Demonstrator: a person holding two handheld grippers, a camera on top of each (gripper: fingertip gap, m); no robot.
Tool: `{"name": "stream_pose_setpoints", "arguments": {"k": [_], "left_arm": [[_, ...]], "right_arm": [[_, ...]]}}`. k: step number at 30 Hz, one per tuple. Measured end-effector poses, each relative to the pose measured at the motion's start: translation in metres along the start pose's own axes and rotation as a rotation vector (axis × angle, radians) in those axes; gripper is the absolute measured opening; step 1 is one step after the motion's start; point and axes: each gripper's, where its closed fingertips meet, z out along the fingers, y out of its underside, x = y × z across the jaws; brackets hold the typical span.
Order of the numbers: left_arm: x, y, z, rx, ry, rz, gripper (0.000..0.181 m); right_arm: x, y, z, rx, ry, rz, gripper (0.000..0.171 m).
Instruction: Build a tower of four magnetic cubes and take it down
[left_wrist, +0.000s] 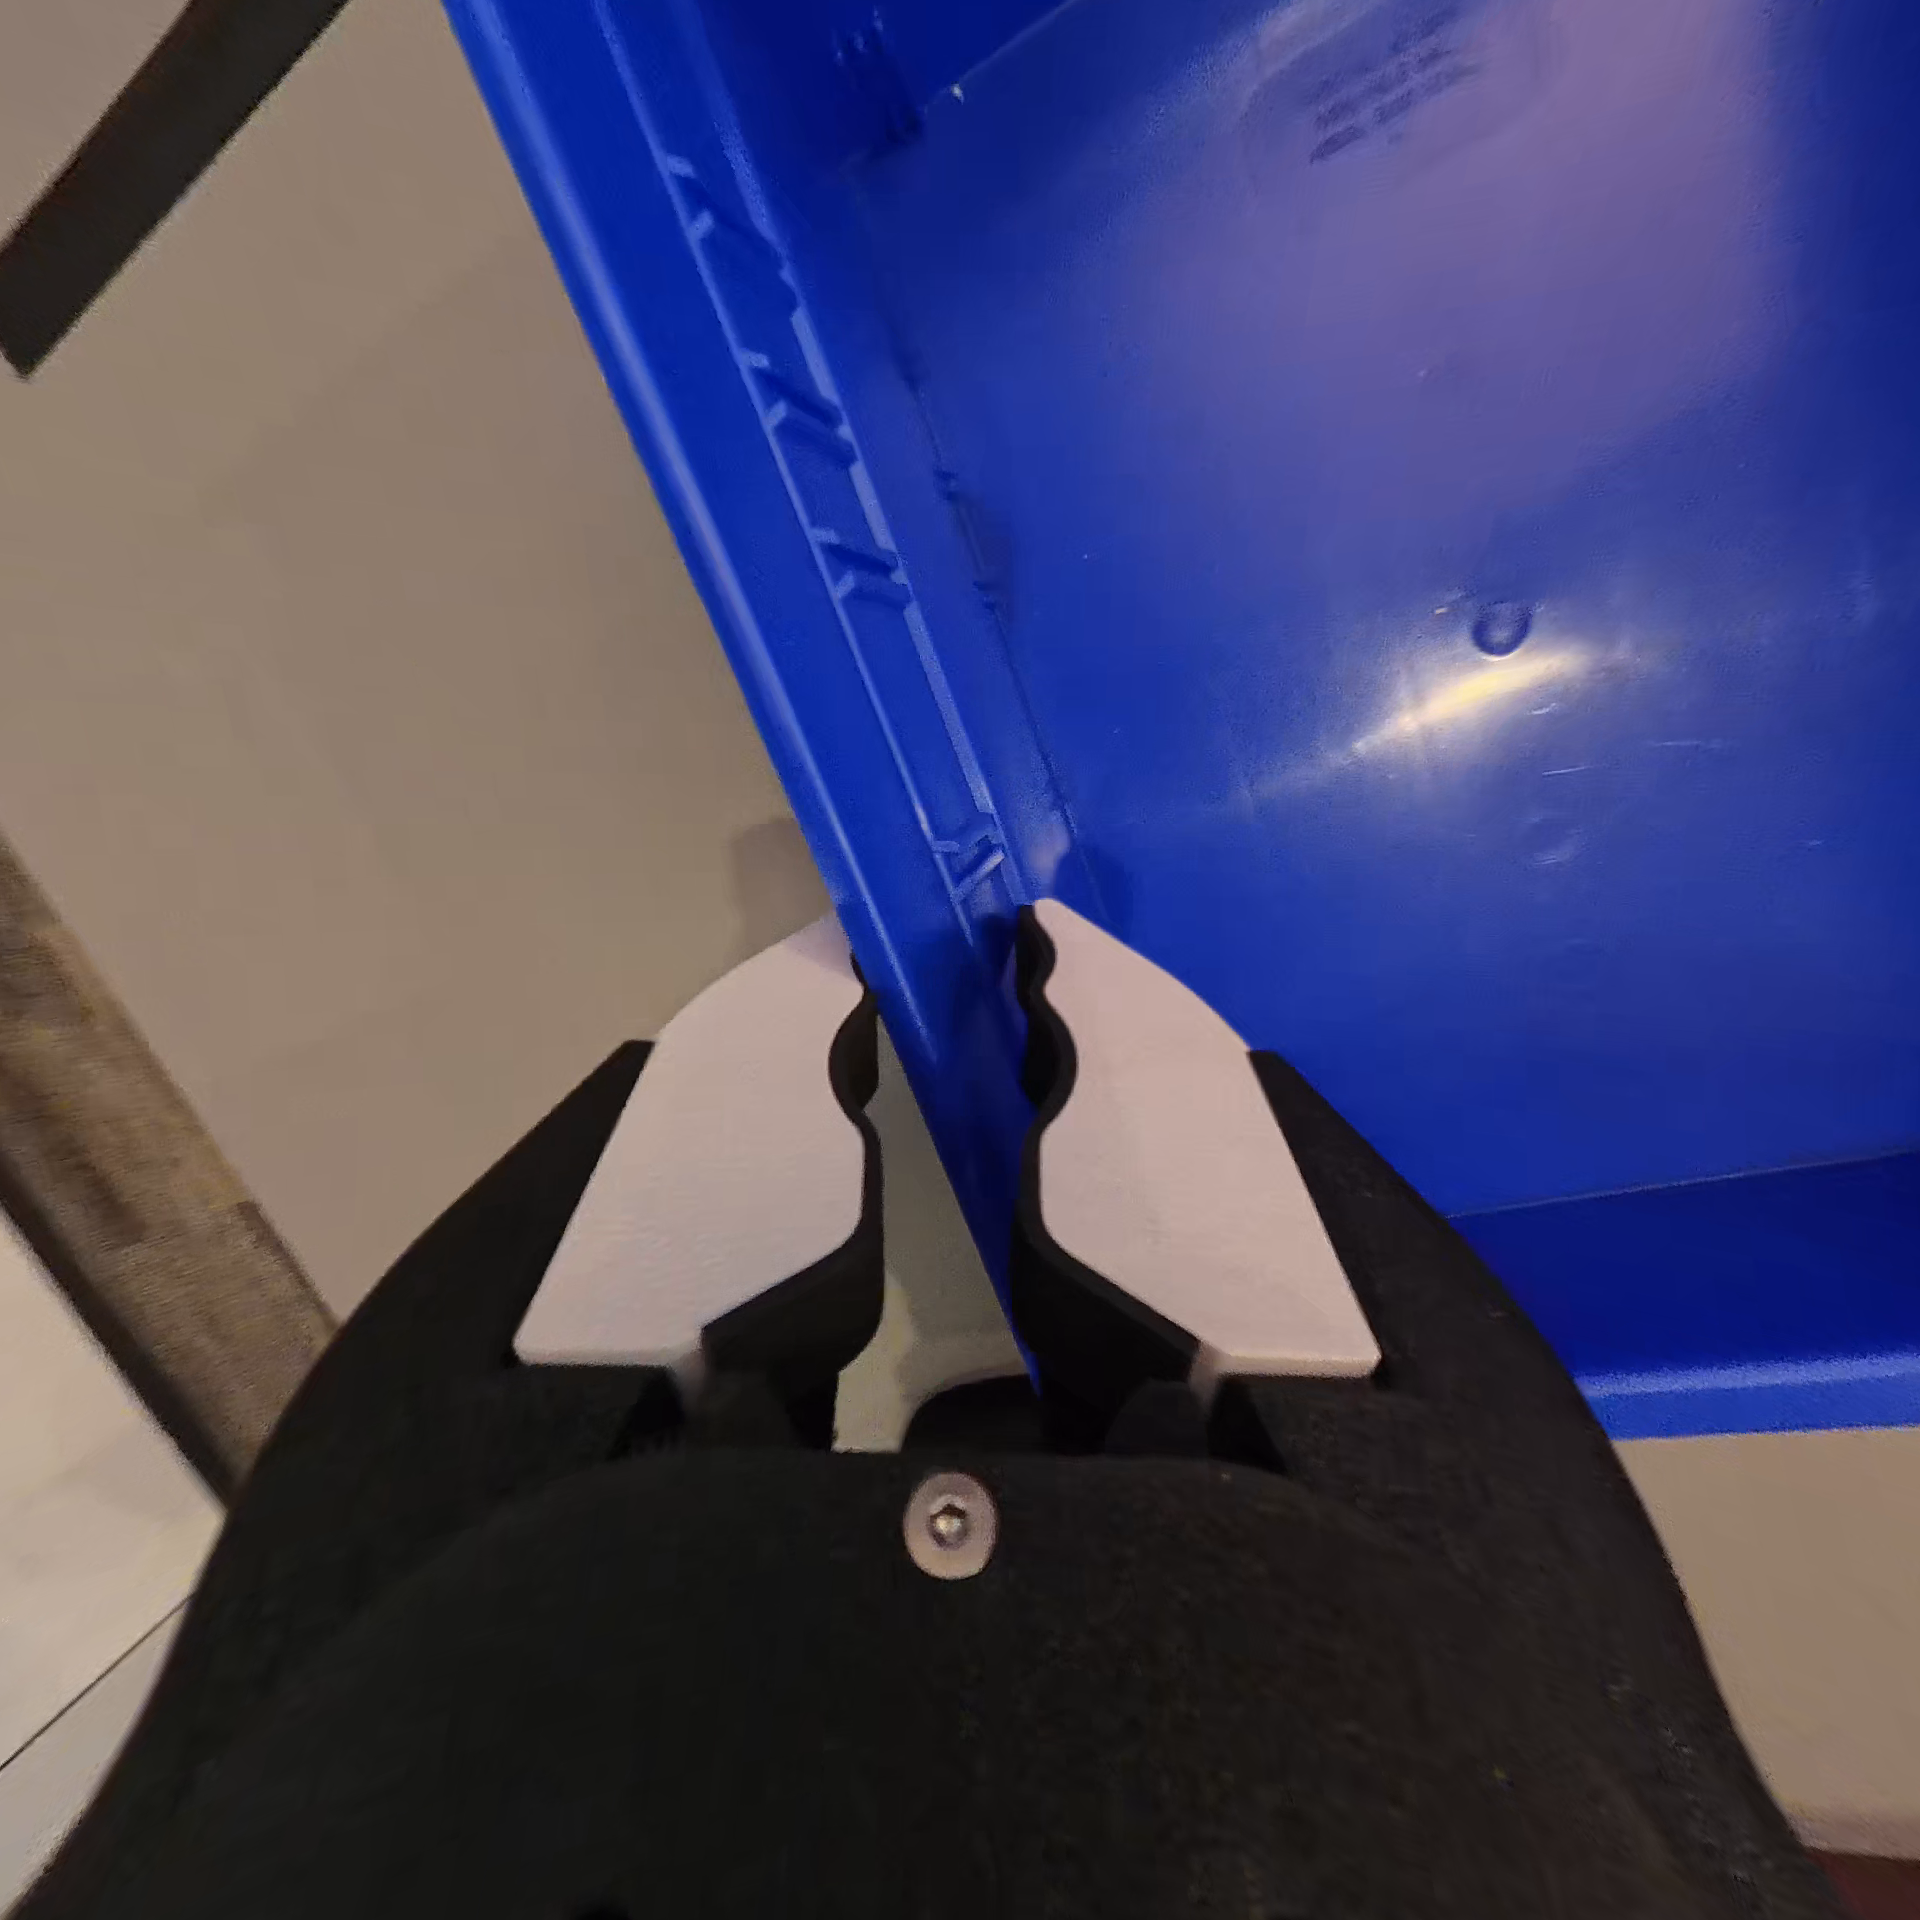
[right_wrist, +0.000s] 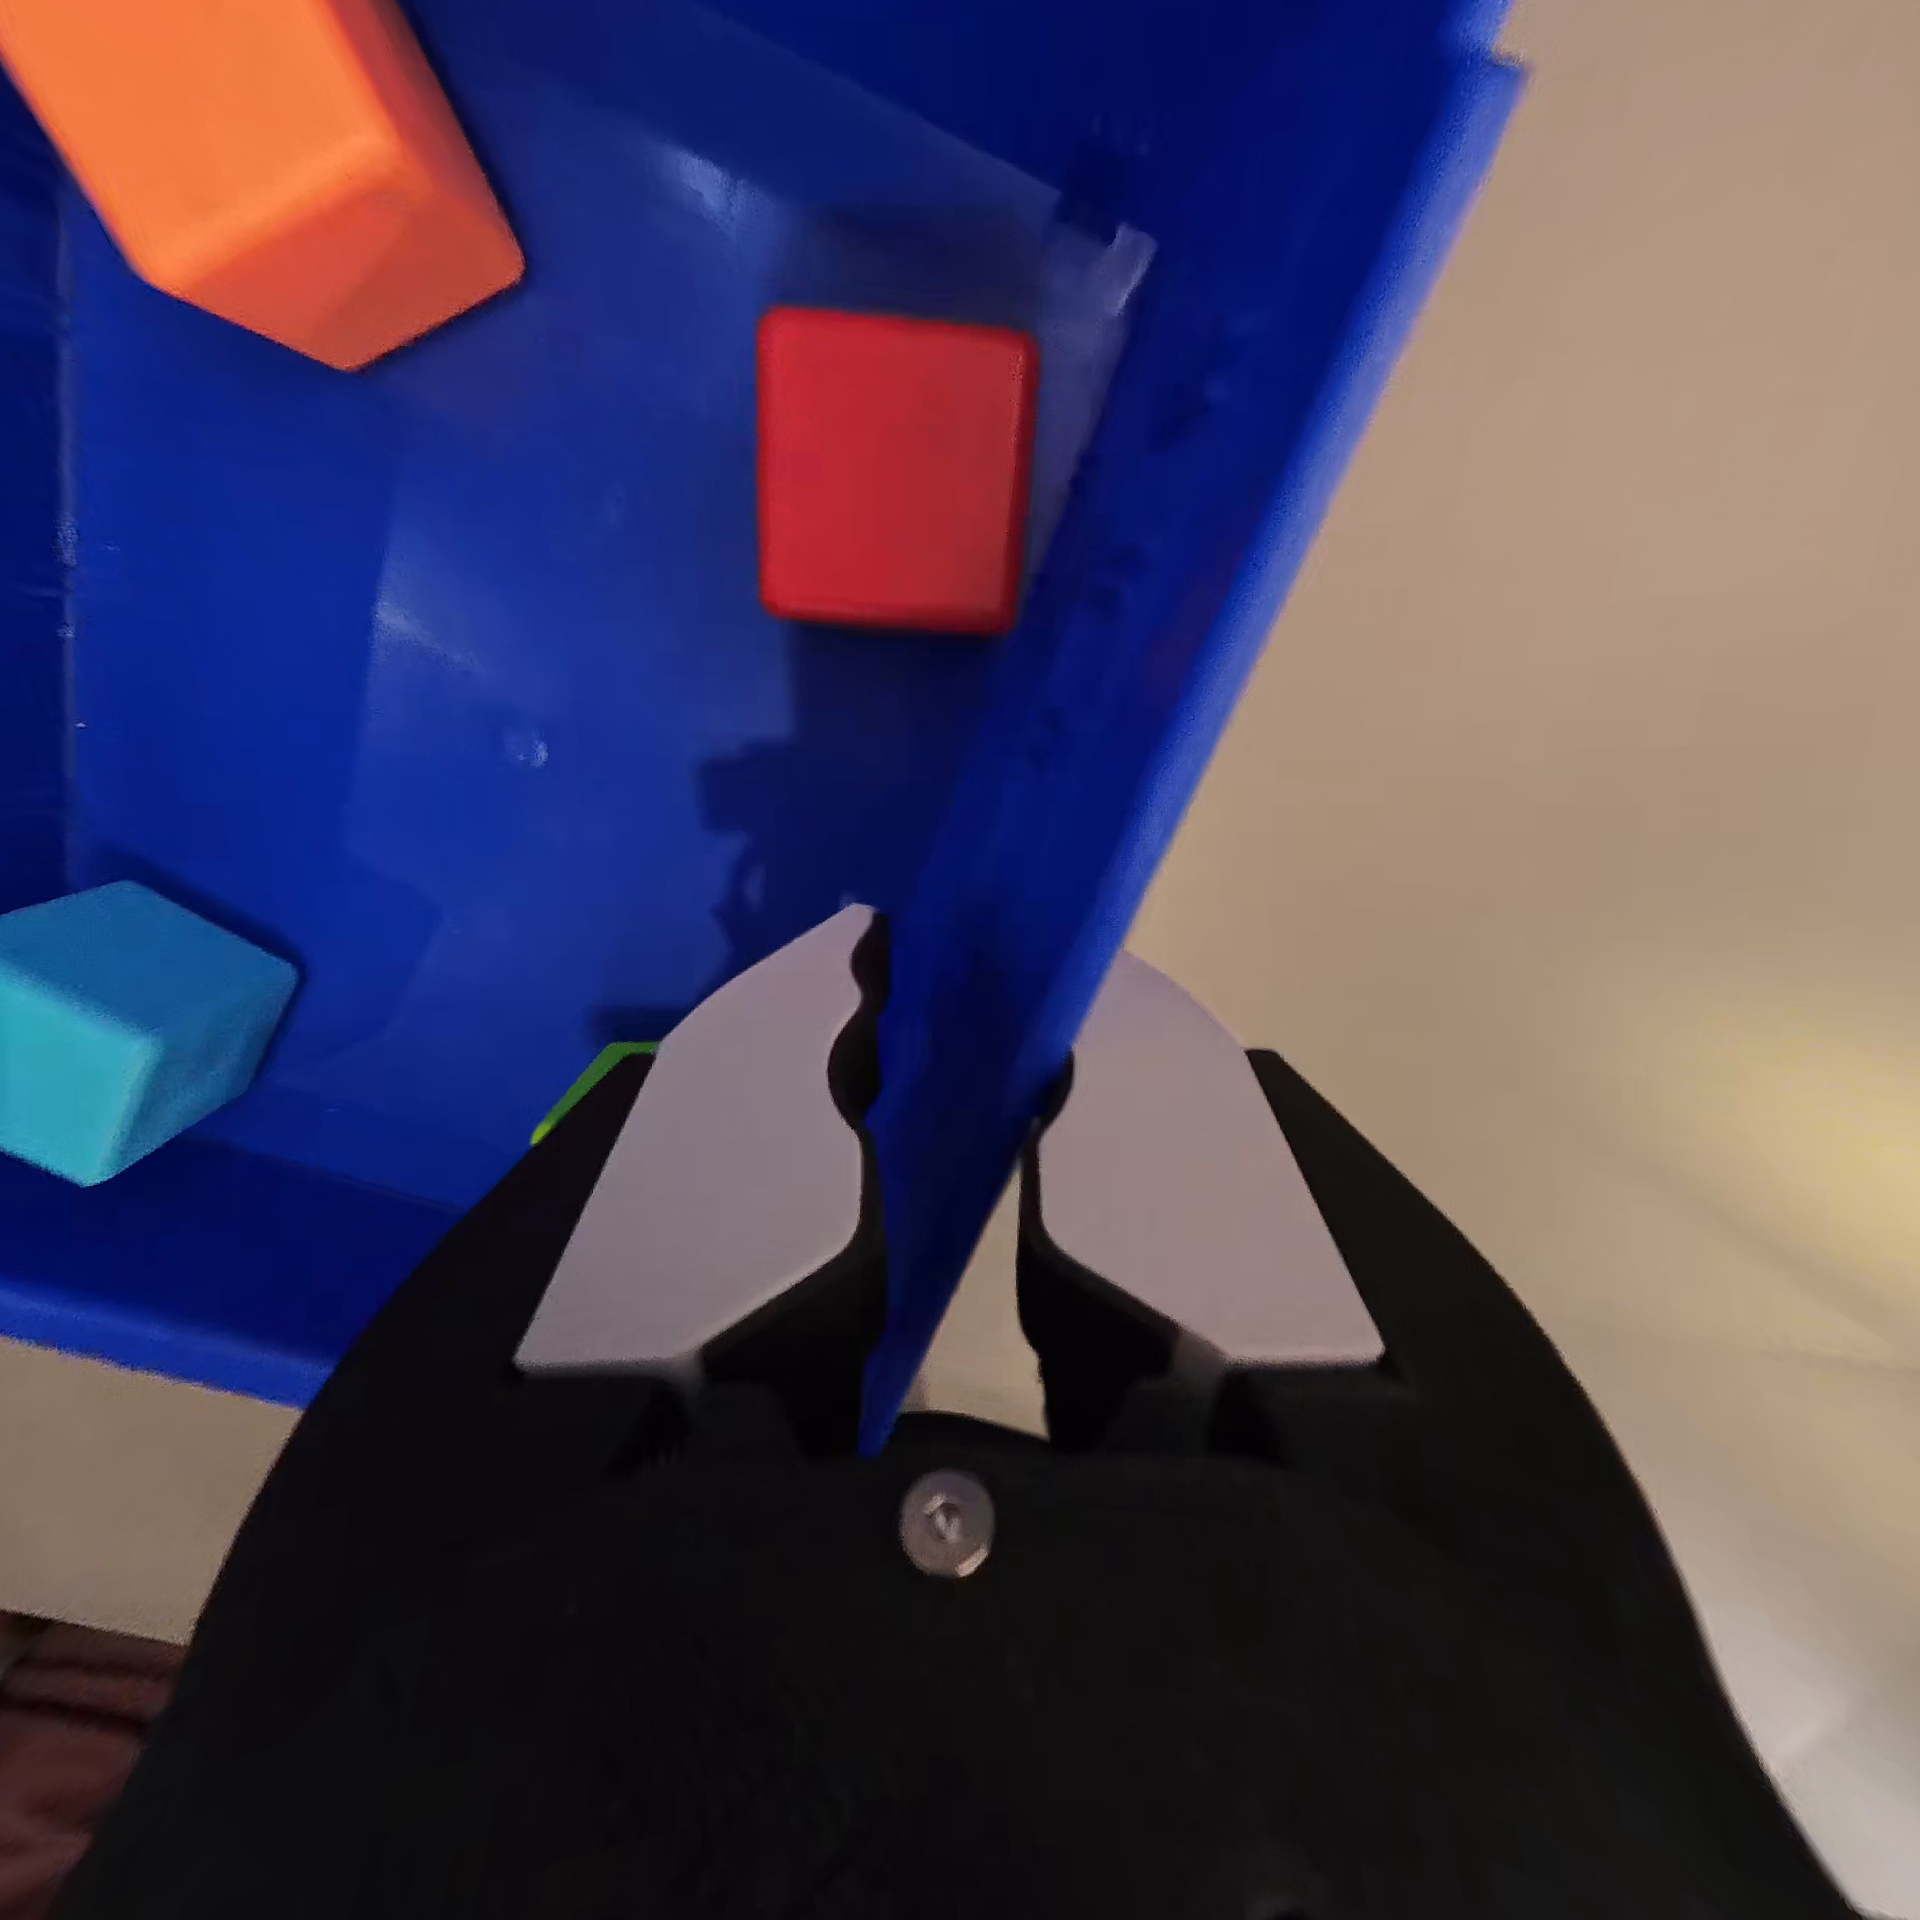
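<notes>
My left gripper (left_wrist: 940, 961) pinches one side wall of the blue bin (left_wrist: 1403, 623); my right gripper (right_wrist: 982, 977) clamps the opposite wall. Inside lie an orange cube (right_wrist: 249, 166), a red cube (right_wrist: 894, 468), a teal cube (right_wrist: 114, 1029) and, I think, a green cube (right_wrist: 597, 1081) mostly hidden behind my finger. The bin sits above the pale counter (left_wrist: 364, 623).

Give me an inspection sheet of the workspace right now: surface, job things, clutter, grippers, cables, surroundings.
Surface: pale tabletop, dark strip across it.
Job's things: blue bin; inside it an orange cube, red cube, light blue cube and a green cube mostly hidden. No tower.
Clutter: nothing seen.
Grippers: left gripper shut on one bin wall; right gripper shut on another wall.
Cables: nothing seen.
Surroundings: grey patterned strip at left; otherwise out of view.
</notes>
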Motion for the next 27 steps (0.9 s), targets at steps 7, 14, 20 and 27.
{"name": "stream_pose_setpoints", "arguments": {"k": [7,14,20,27], "left_arm": [[0.004,0.001,-0.001,-0.021,0.003,0.043,0.029],[0.007,-0.002,-0.012,0.021,0.168,0.019,0.029],[-0.011,0.005,-0.052,0.137,0.214,-0.003,0.023],[-0.041,0.008,-0.11,0.362,0.152,0.007,0.016]], "right_arm": [[0.004,-0.002,0.009,-0.006,-0.026,0.07,0.011],[0.002,-0.001,0.012,-0.044,-0.038,0.153,0.009],[0.008,0.0,0.011,-0.07,-0.18,0.162,0.008],[0.036,0.018,0.003,-0.138,-0.225,0.168,0.006]]}}
